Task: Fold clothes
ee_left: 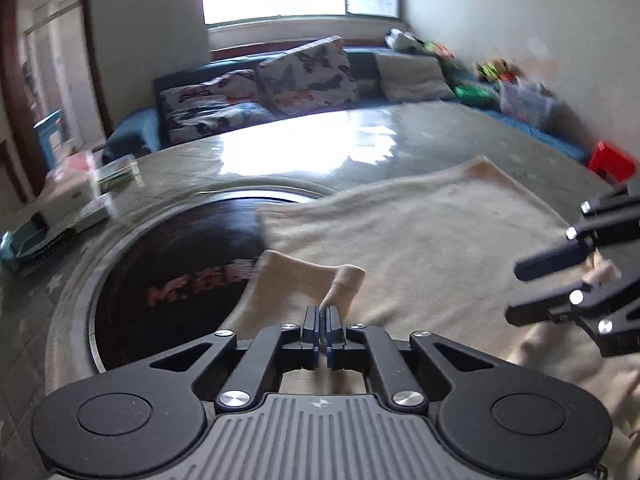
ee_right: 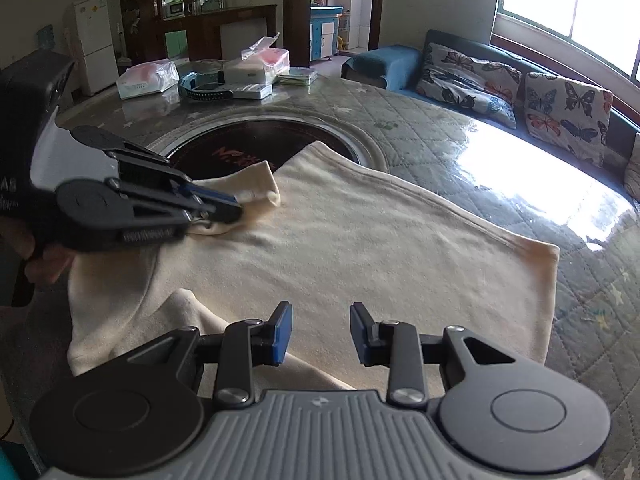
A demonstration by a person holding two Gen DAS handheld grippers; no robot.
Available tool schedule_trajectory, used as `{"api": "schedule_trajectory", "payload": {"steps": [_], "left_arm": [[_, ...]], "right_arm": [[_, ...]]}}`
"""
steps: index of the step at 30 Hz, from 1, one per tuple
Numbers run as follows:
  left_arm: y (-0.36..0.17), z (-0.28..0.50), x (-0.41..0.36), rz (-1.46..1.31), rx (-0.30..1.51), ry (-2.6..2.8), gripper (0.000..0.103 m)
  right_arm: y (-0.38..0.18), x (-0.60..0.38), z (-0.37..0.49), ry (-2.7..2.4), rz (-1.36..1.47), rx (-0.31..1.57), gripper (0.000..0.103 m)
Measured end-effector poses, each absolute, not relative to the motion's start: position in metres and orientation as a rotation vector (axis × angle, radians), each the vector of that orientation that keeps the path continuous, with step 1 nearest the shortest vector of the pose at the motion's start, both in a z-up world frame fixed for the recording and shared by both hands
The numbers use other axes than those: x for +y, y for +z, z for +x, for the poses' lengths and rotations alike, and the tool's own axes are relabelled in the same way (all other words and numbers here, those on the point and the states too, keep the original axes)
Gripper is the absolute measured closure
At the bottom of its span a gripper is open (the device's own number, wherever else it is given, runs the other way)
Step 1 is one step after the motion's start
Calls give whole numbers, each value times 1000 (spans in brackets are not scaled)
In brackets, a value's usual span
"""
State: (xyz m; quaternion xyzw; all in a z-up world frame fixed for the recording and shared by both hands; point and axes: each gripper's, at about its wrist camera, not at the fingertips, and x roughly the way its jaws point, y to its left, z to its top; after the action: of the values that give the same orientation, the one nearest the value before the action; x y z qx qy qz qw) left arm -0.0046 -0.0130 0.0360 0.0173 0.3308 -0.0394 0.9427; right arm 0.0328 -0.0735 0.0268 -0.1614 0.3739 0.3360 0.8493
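Observation:
A cream garment (ee_left: 420, 240) lies spread on the quilted table, also in the right wrist view (ee_right: 360, 248). My left gripper (ee_left: 324, 320) is shut on a sleeve end (ee_left: 344, 284) of the garment, folded in over the body; it shows in the right wrist view (ee_right: 236, 204) at the left. My right gripper (ee_right: 320, 332) is open and empty, low over the garment's near edge. In the left wrist view it (ee_left: 520, 292) is at the right, jaws apart over the cloth.
A dark round inset (ee_left: 168, 280) lies in the table under the garment's far part. Boxes and bags (ee_right: 224, 72) stand at the table's far side. A sofa with butterfly cushions (ee_right: 520, 92) runs along the window wall.

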Motion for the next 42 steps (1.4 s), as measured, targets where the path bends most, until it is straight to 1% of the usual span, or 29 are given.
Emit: {"api": "schedule_trajectory", "payload": {"steps": [5, 10, 15, 22, 24, 26, 28, 29, 30, 34, 37, 38, 40, 41, 42], "left_arm": [[73, -45, 46, -137, 557, 54, 101], [88, -96, 102, -254, 494, 176, 101], [63, -125, 139, -328, 555, 262, 101], [37, -145, 146, -375, 600, 282, 100], [36, -145, 146, -376, 612, 283, 97], [36, -148, 146, -380, 613, 282, 95], [36, -148, 146, -388, 609, 299, 80], [36, -148, 147, -392, 606, 315, 62], [35, -147, 147, -396, 603, 334, 54], [32, -139, 148, -396, 611, 347, 54], [28, -133, 146, -377, 611, 361, 60], [28, -132, 146, -371, 608, 368, 67], [27, -130, 146, -361, 607, 381, 76], [26, -129, 147, -362, 608, 385, 86], [26, -129, 148, -366, 610, 390, 92]], "right_arm": [[40, -60, 18, 763, -364, 746, 71], [49, -34, -2, 855, -406, 710, 71], [45, 3, -24, 977, -467, 691, 71], [21, 40, -39, 1066, -496, 745, 71], [13, 47, -45, 1091, -501, 762, 71], [12, 51, -51, 1120, -521, 760, 70], [15, 52, -55, 1135, -526, 751, 70], [16, 53, -55, 1134, -524, 748, 70], [17, 54, -54, 1131, -520, 745, 70], [18, 55, -52, 1114, -503, 751, 70], [21, 52, -53, 1109, -504, 742, 70], [22, 51, -53, 1109, -502, 739, 70], [25, 48, -53, 1105, -495, 730, 70], [26, 46, -53, 1100, -491, 725, 70], [28, 44, -53, 1092, -484, 719, 70]]}}
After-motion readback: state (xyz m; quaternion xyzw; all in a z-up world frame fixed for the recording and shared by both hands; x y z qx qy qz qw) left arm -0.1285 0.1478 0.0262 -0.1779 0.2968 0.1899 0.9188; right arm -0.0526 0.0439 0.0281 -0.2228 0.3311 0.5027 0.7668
